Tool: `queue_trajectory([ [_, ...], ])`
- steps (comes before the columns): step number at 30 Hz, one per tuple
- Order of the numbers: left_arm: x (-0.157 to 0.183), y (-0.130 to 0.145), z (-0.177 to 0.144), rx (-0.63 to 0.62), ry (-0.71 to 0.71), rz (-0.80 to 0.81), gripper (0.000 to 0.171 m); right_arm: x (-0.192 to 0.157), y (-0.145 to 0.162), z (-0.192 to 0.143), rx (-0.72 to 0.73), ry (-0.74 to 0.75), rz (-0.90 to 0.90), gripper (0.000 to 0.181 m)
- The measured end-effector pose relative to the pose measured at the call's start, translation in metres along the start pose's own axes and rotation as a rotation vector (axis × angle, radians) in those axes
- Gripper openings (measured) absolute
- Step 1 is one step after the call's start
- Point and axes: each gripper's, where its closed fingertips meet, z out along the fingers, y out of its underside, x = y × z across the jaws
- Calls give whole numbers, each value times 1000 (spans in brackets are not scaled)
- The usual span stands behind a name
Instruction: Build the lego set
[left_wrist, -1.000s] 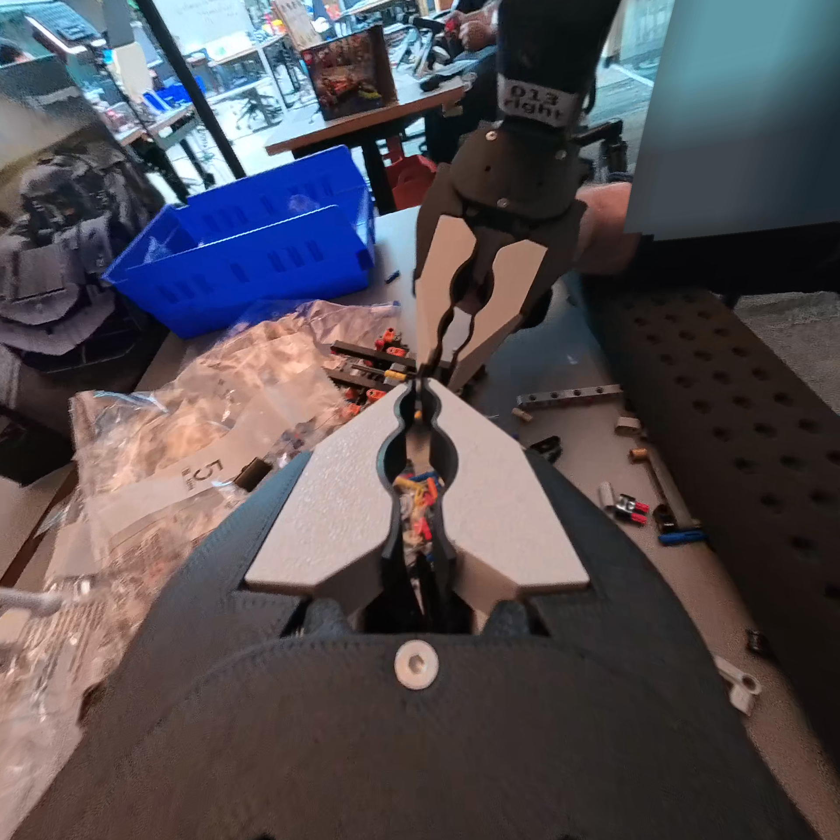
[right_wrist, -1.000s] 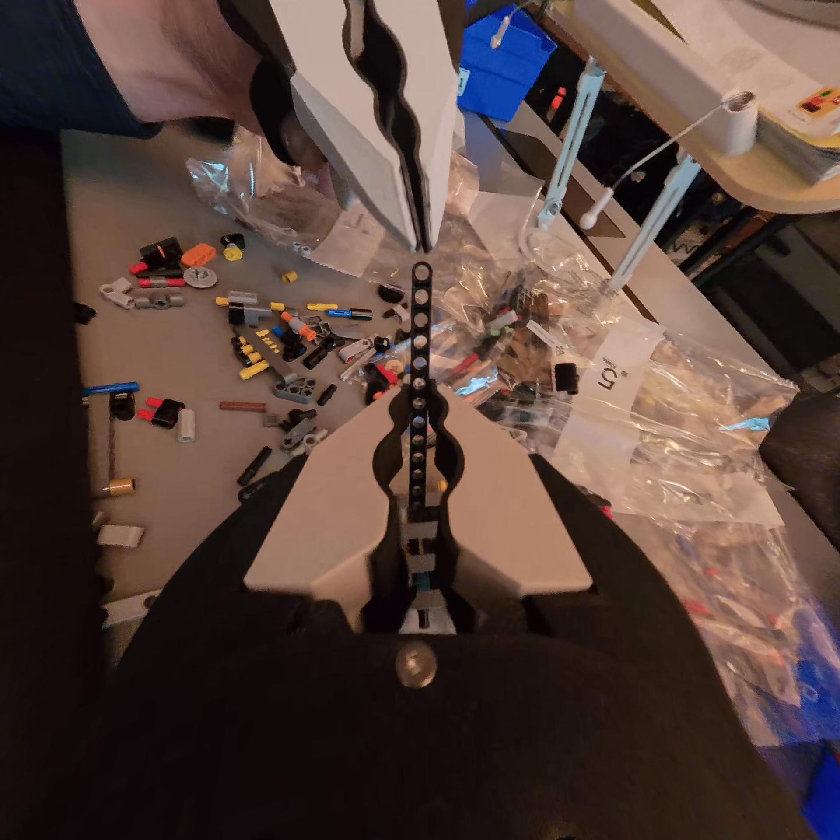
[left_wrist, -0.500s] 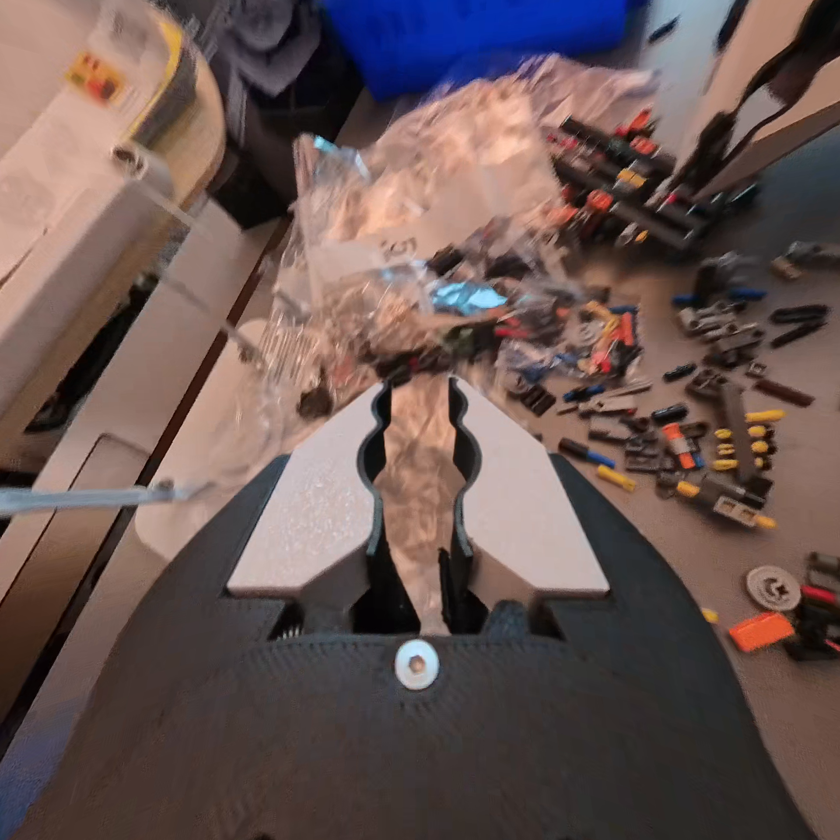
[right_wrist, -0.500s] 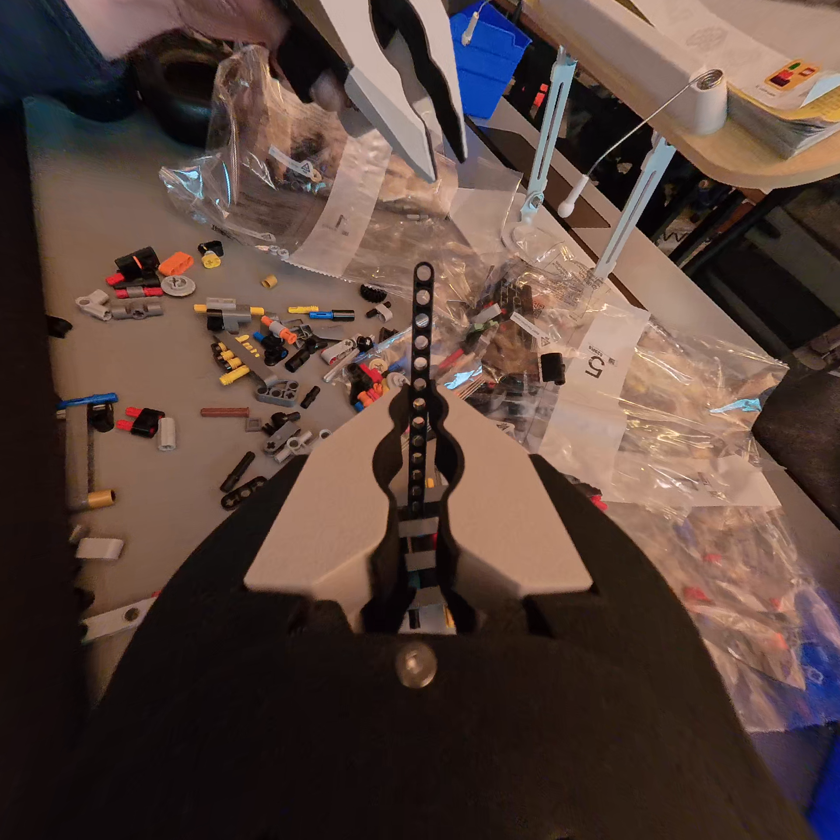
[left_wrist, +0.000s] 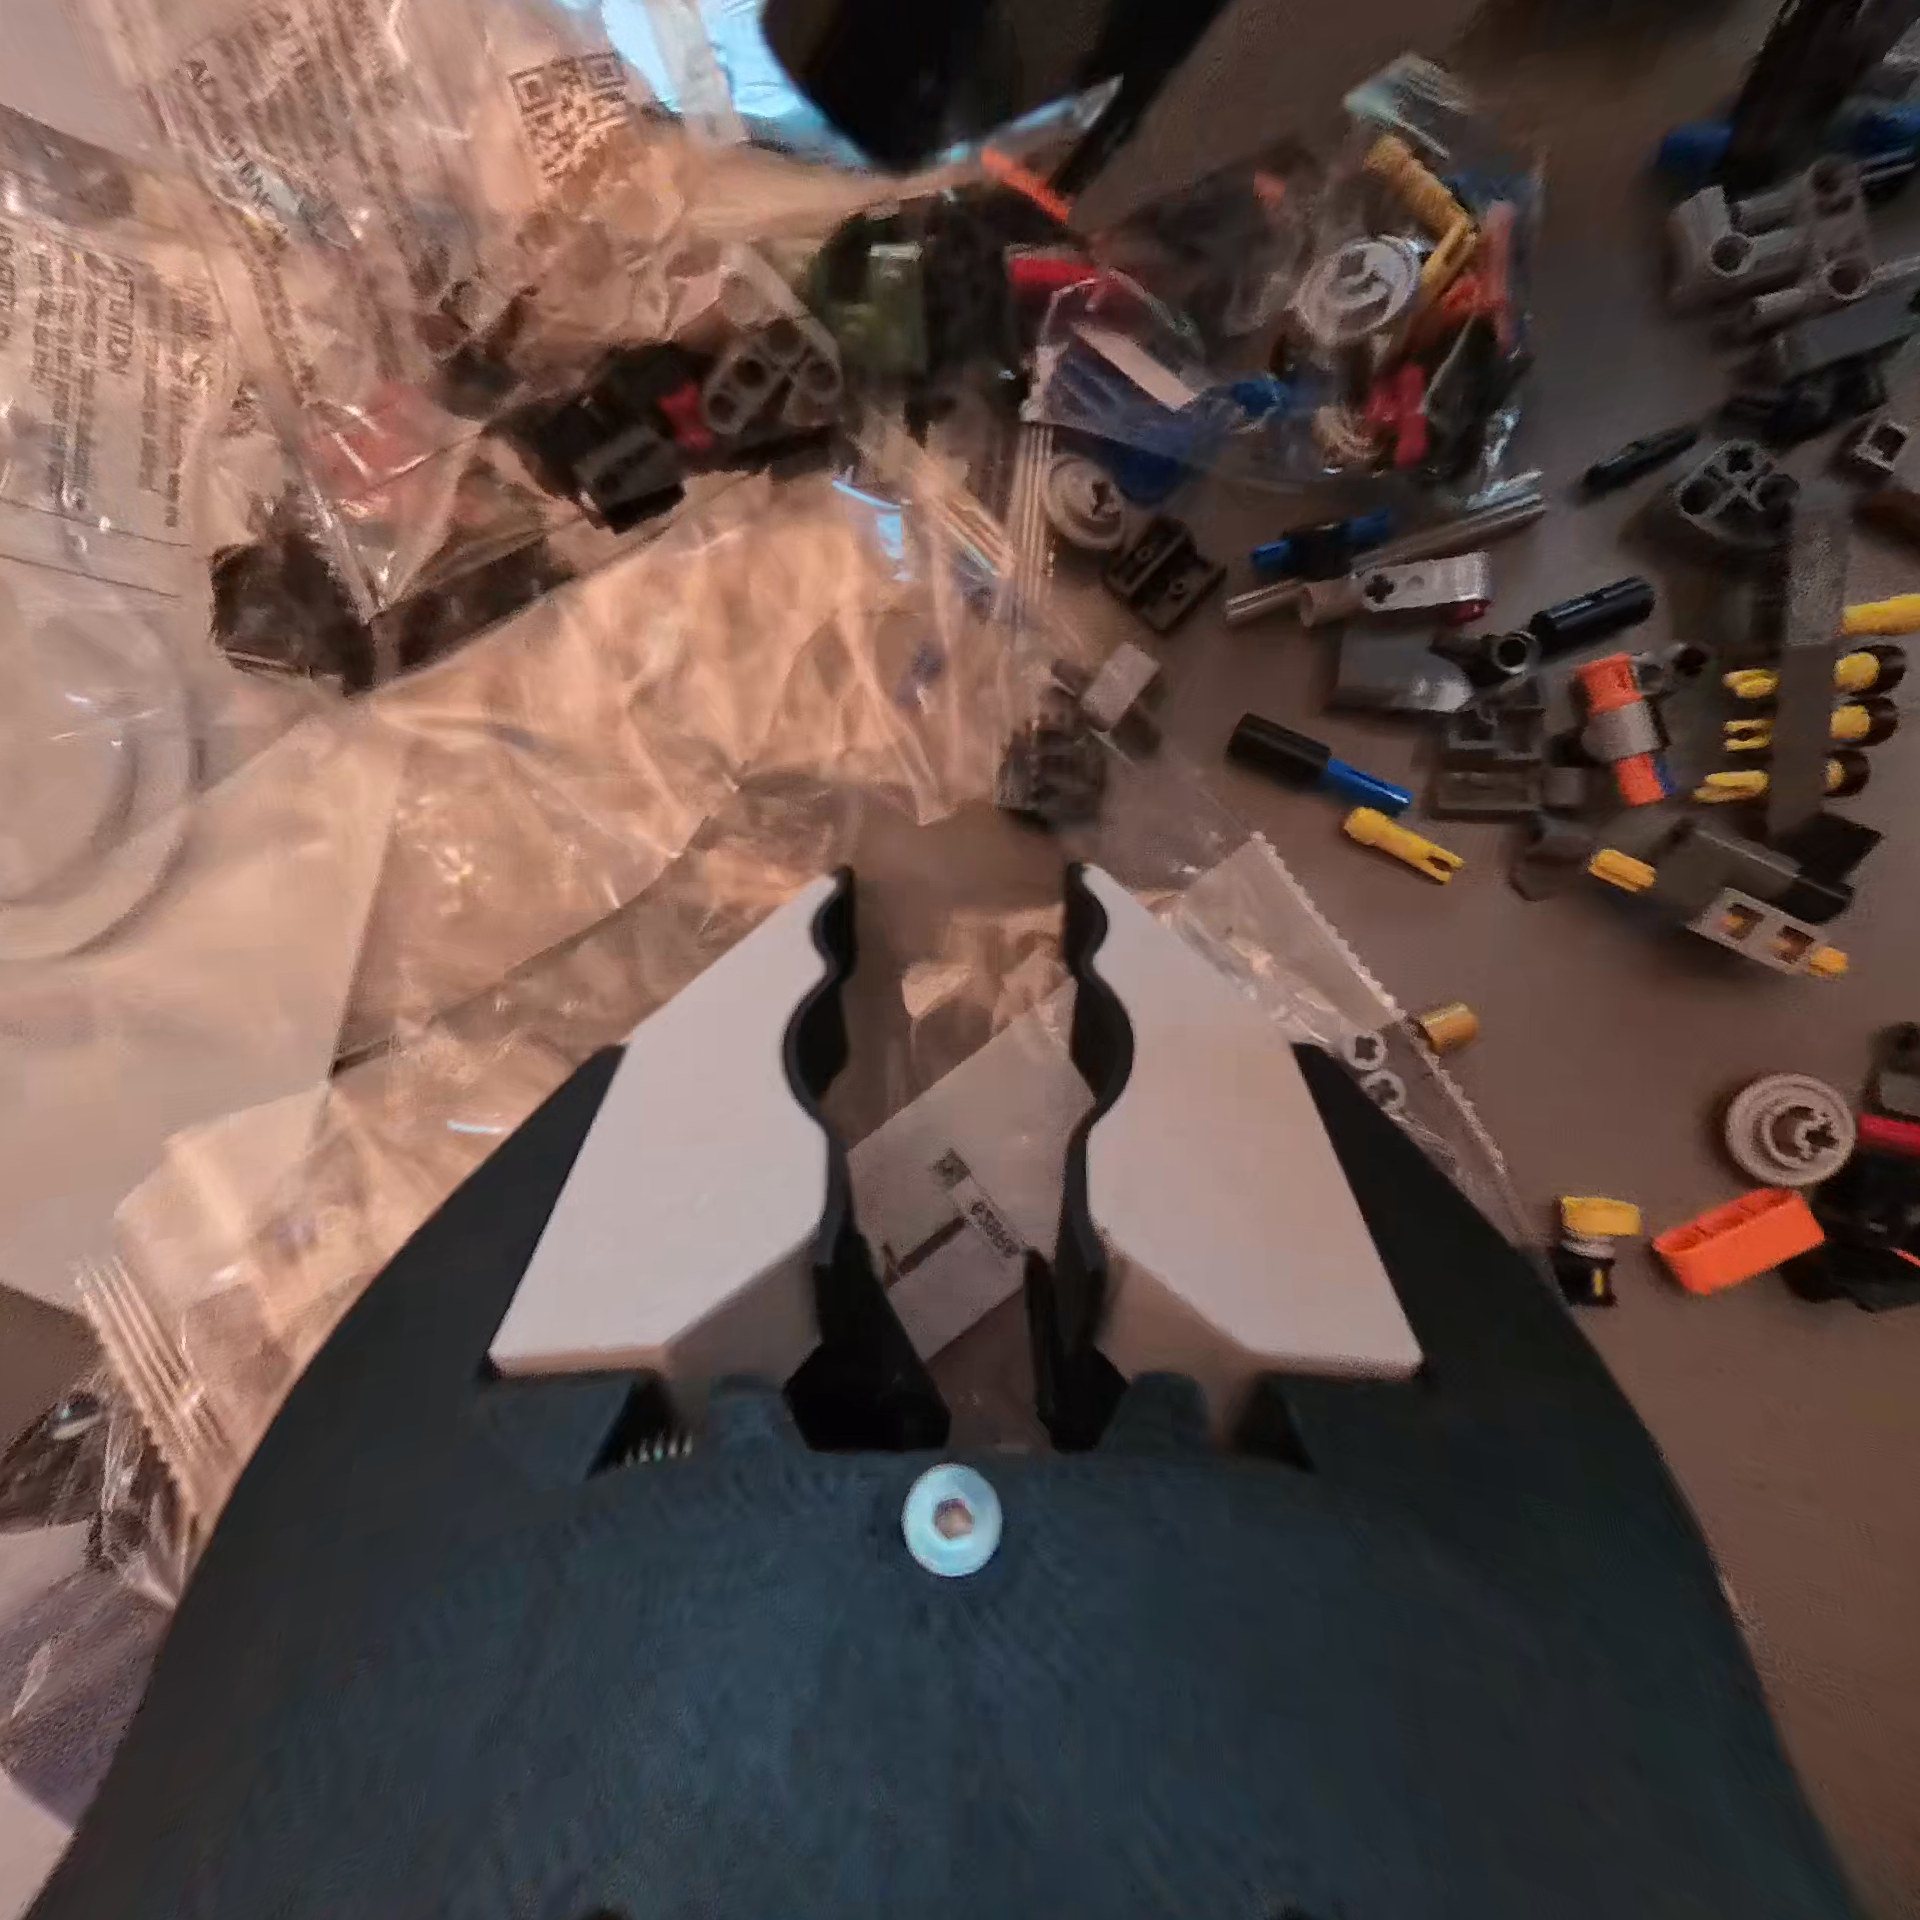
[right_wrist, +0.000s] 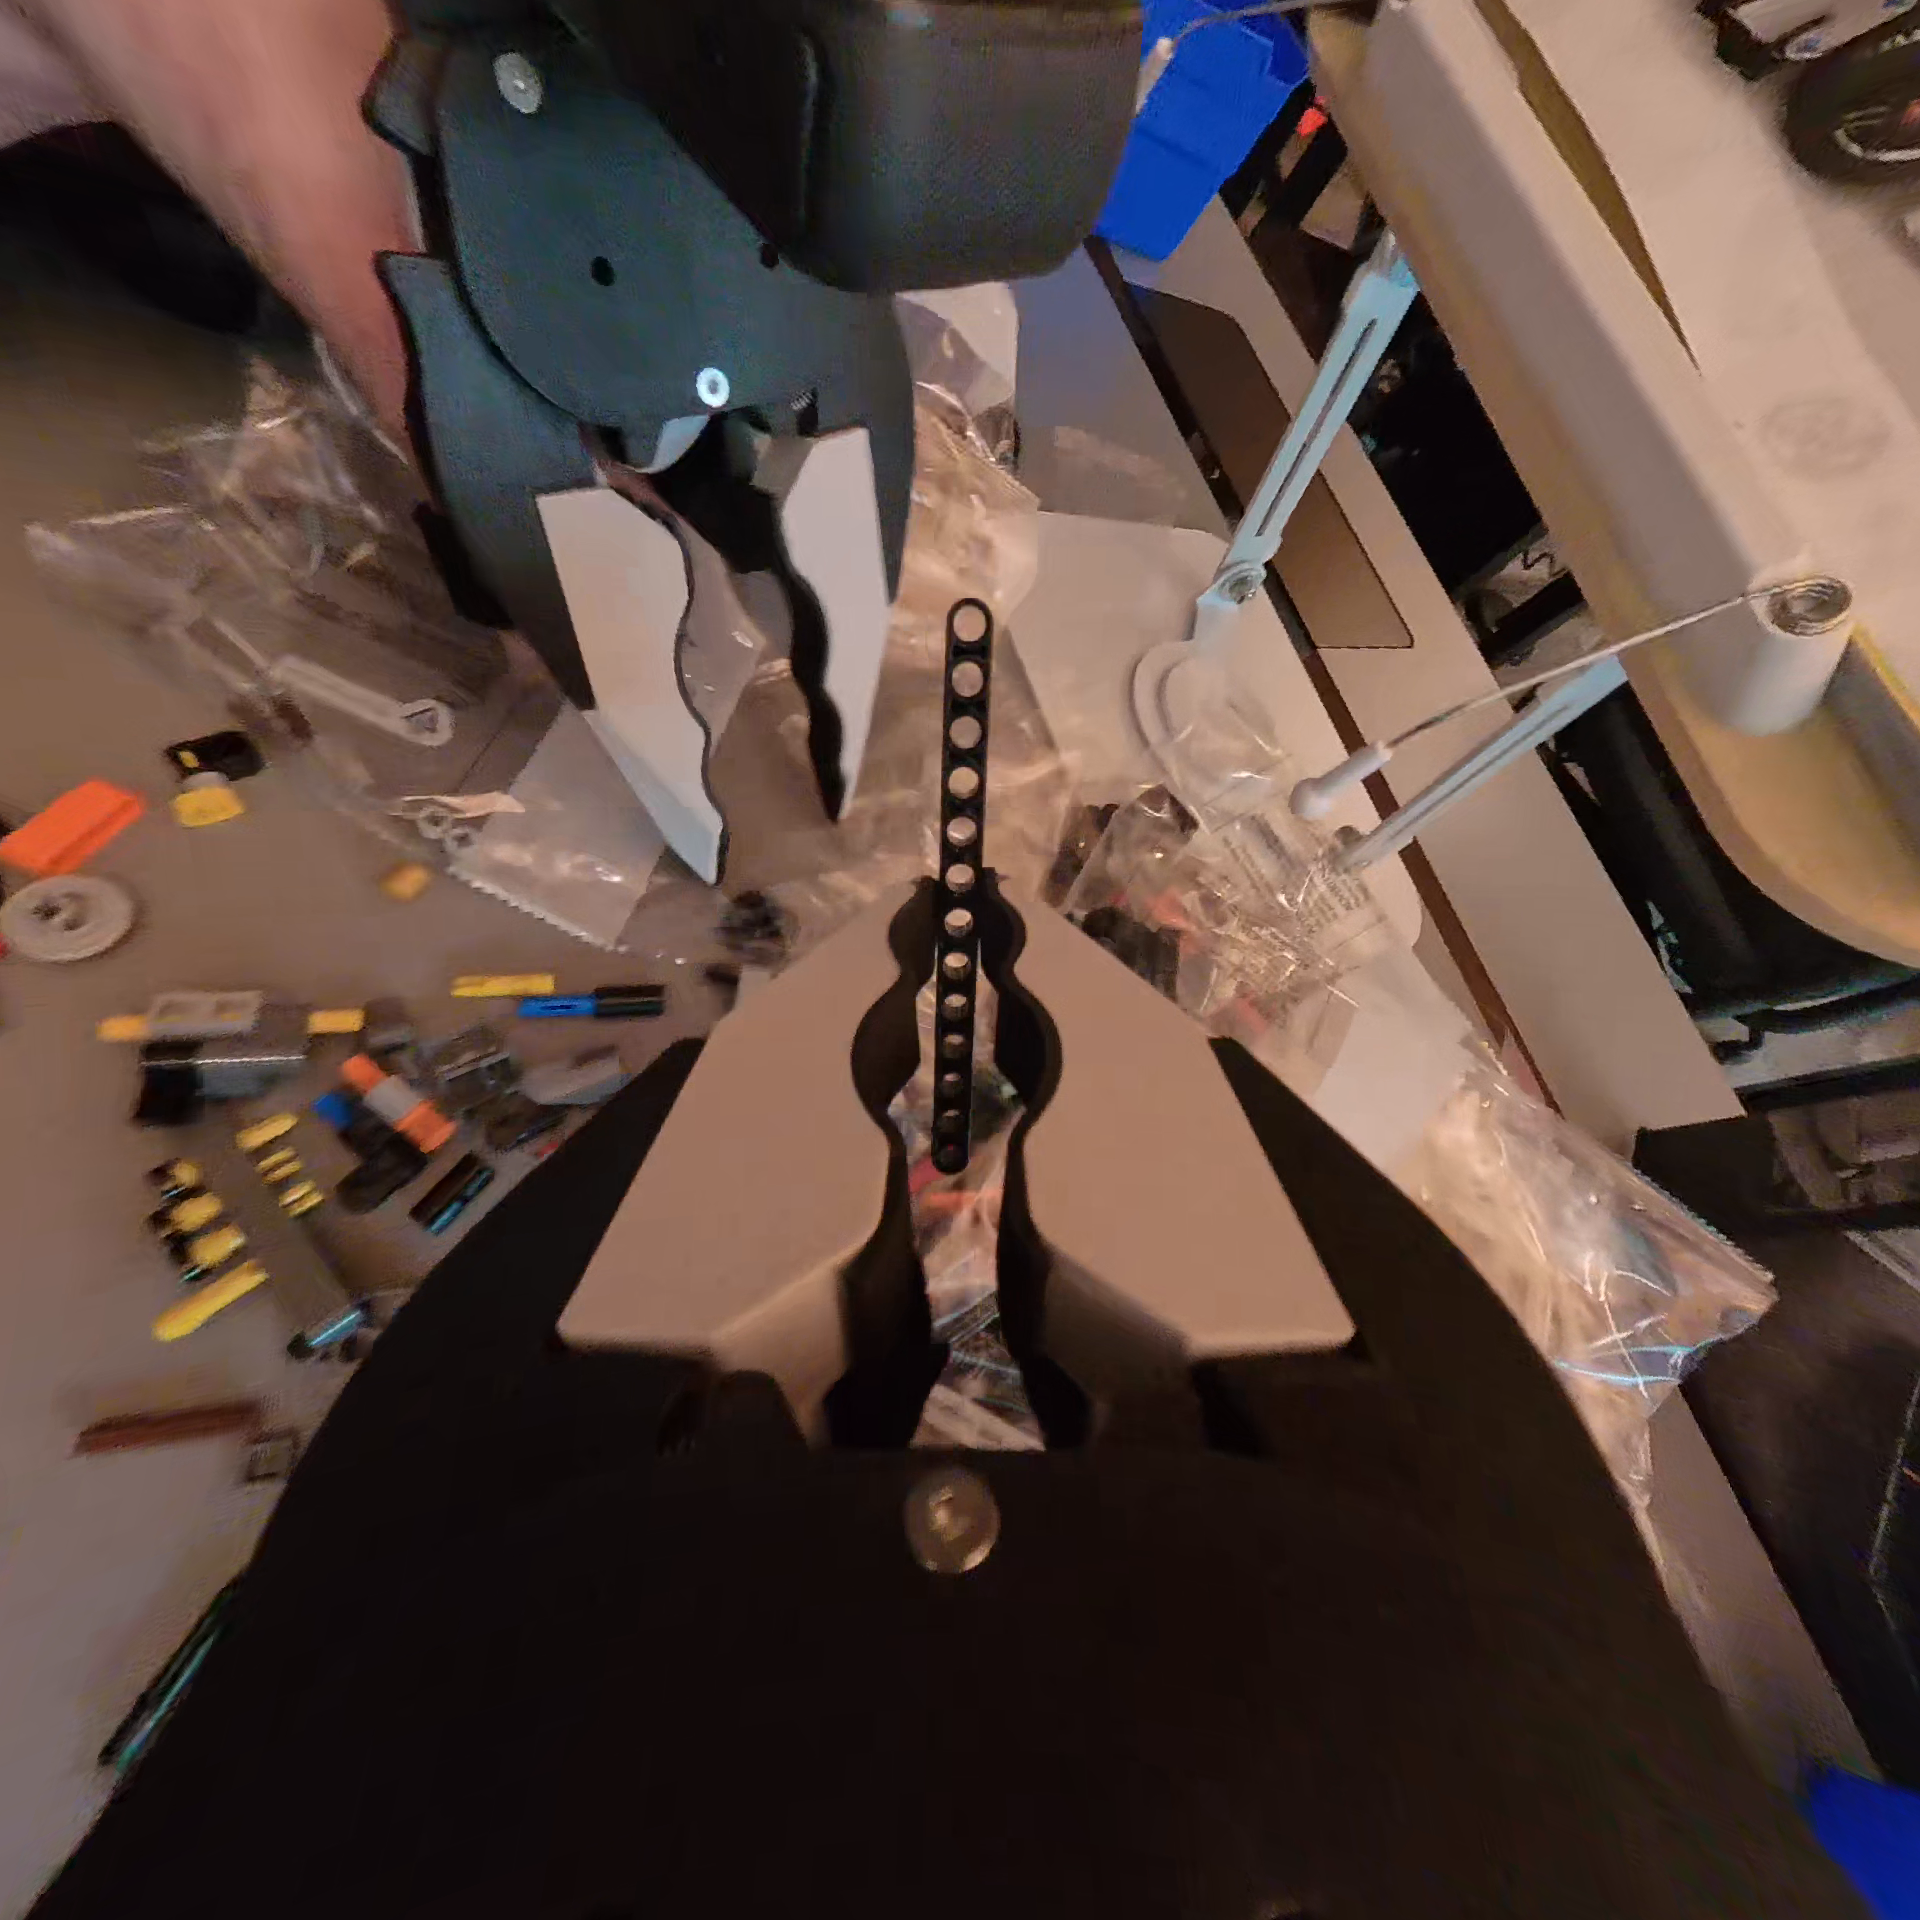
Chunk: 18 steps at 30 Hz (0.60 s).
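Holding a black strip with holes (right_wrist: 961, 831) up above the surface (right_wrist: 312, 914), the right tongs (right_wrist: 958, 894) pinch it (it could slip); the left tongs (left_wrist: 954, 894) gape empty over crinkly bags (left_wrist: 623, 727), which could snag.

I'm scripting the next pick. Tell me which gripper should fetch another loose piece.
Left. The left gripper is open and empty, low over the plastic bags beside the loose pieces. The right gripper is shut on the black holed beam.
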Motion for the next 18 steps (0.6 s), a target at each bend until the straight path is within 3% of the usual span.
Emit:
queue_trajectory([
  [4,-6,6,1,-31,-35,21,0,2,15,-2,-2,13,15,4],
  [7,-4,4,0,-25,-30,50,0,5,19,-7,23,8,72,4],
  [10,-28,-5,-23,60,-144,-2,0,6,18,-8,57,-6,121,4],
  [11,-45,-7,-35,102,-221,-43,1,6,18,-9,61,-6,121,4],
  [13,-66,0,-52,147,-291,-126,19,3,16,-9,68,-13,120,4],
  [16,-91,25,-54,74,-390,-183,32,-1,15,-6,72,-25,118,4],
  [18,-92,38,-43,11,-368,-215,44,-3,19,-4,56,-28,108,4],
])
